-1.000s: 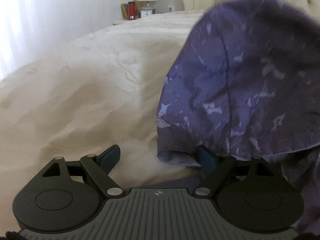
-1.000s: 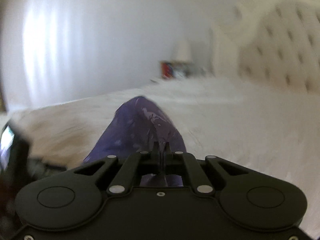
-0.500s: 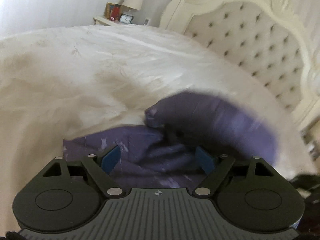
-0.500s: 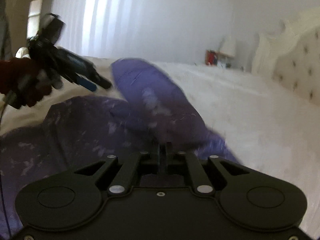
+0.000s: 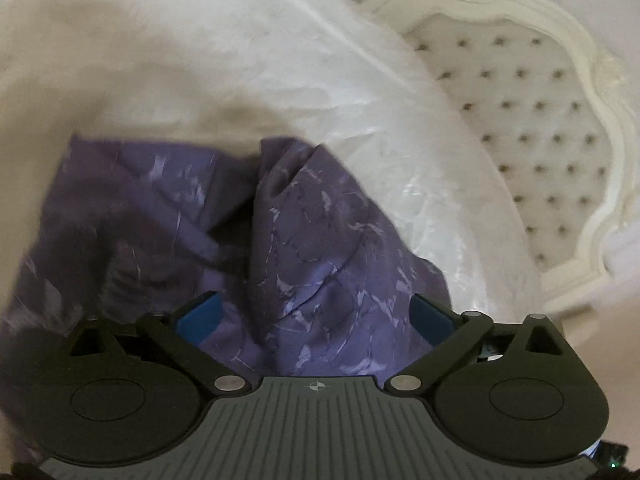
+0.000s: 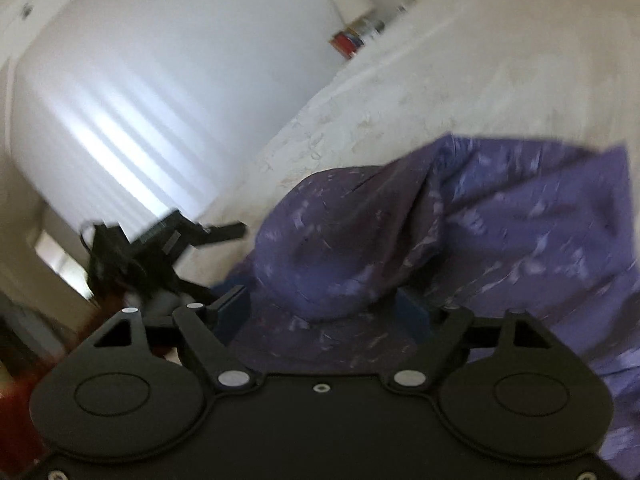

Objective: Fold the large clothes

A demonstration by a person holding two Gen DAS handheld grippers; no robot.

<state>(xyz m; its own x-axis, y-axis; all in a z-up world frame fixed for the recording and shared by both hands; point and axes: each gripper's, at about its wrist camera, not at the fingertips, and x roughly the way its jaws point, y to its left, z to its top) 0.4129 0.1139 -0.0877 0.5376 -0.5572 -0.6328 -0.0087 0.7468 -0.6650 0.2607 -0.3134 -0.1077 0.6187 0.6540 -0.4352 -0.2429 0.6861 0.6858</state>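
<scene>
A cream bedspread (image 5: pixel 192 80) covers a wide bed, its tufted headboard (image 5: pixel 532 148) at the right edge of the left wrist view. A crumpled purple garment (image 5: pixel 312 240) lies heaped on the bedspread. The left gripper (image 5: pixel 316 316) is released, its jaws having just narrowed a little, cloth between the blue pads (image 5: pixel 200 316) but not pinched. In the right wrist view, blurred, a bright curtain (image 6: pixel 160 100) backs the bed. The right gripper (image 6: pixel 326 312) has just sprung open, cloth lying loose between its jaws.

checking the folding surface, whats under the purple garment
The purple garment lies crumpled on a white bedspread, visible all around it. Anything beneath its folds is covered.
</scene>
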